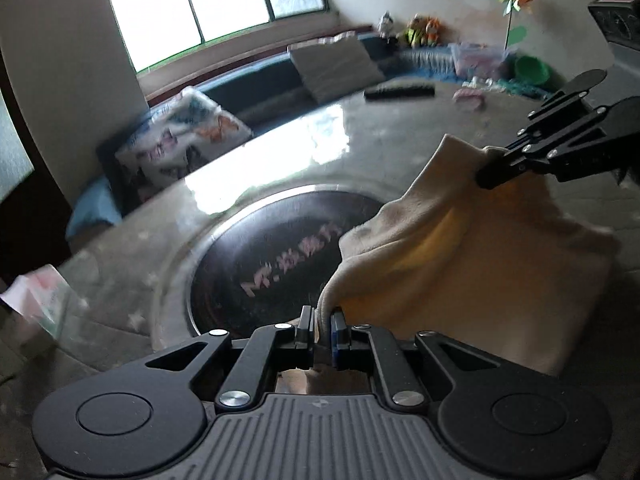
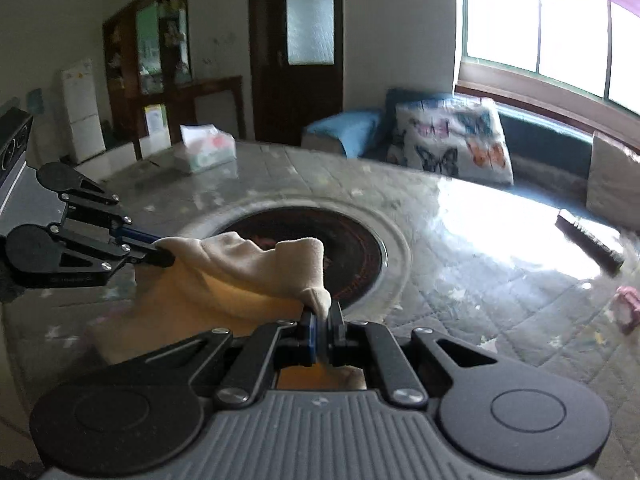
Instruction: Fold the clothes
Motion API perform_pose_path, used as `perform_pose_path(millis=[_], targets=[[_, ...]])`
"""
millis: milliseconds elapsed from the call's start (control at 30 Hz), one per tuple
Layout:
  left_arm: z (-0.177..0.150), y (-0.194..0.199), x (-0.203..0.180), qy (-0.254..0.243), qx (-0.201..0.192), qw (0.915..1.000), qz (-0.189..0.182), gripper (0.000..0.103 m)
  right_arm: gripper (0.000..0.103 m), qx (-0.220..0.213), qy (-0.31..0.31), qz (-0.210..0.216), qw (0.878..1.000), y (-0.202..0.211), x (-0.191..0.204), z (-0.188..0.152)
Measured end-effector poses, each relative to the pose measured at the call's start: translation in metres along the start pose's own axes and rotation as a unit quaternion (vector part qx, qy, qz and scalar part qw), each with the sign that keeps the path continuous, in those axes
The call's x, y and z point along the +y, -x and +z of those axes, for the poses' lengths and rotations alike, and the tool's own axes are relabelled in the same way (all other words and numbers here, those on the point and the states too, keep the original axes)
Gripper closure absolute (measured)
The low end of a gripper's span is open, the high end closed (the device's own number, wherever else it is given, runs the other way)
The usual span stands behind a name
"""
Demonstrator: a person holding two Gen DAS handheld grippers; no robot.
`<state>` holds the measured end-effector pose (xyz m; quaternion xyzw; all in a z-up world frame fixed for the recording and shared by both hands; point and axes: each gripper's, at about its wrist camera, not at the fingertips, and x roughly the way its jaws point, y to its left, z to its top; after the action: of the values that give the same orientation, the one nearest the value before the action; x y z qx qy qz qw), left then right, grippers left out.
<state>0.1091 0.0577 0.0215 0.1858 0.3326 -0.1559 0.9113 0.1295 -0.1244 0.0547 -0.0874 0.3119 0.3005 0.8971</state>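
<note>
Both tools are clamped on the same cream cloth (image 1: 472, 264), each pinching a bunched corner of it. The left tool (image 1: 322, 326) has its jaws drawn narrow with a twist of fabric squeezed between them; the right tool (image 2: 322, 320) is likewise nearly closed on its own corner. In the left view the right tool (image 1: 494, 170) comes in from the right side and grips the cloth's farther raised corner; in the right view the left tool (image 2: 160, 254) reaches in from the left.

The cloth hangs between the two grips, lifted at its top edge and sagging in the middle, with its lower part resting on the surface (image 2: 460, 280) near the near edge. It drapes partly over the rim of the dark round inset (image 2: 304, 240) in the middle of the surface.

What the next move turns on: the held edge runs roughly from one tool to the other, so the cloth's long axis lies across, between the hands, and the loose body trails below and toward the person. Neither hand is plainly nearer; both are already on it. A fold would likely mean carrying this held edge forward or down over the resting part, keeping the two tools level so the slack middle does not bunch.

A tissue pack (image 2: 206, 148) sits near the far left corner and a remote (image 1: 400, 91) near the far edge, both well apart from the cloth.
</note>
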Motion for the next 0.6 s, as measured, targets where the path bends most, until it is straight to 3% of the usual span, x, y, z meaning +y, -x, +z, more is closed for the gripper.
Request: perform_pose_path(millis=[200, 300, 400, 500, 600], targets=[[-0.010, -0.024, 0.004, 0.011, 0.024, 0.9996, 0.010, 0.082, 0.091, 0.051, -0.035, -0.010, 0.998, -0.051, -0.016, -0.016], [-0.010, -0.020, 0.010, 0.026, 0.023, 0.9990, 0.028, 0.077, 0.083, 0.052, -0.050, -0.018, 0.997, -0.050, -0.022, -0.022], [-0.006, -0.014, 0.019, 0.049, 0.013, 0.9977, 0.045, 0.075, 0.083, 0.036, -0.072, -0.039, 0.996, -0.037, -0.029, -0.020], [0.005, -0.007, 0.020, 0.064, -0.003, 0.9975, 0.031, 0.075, 0.083, 0.016, -0.086, -0.032, 0.996, -0.024, -0.028, -0.014], [0.012, -0.001, 0.007, 0.047, -0.013, 0.9988, 0.003, 0.077, 0.083, 0.017, -0.072, -0.009, 0.997, -0.026, -0.016, -0.011]])
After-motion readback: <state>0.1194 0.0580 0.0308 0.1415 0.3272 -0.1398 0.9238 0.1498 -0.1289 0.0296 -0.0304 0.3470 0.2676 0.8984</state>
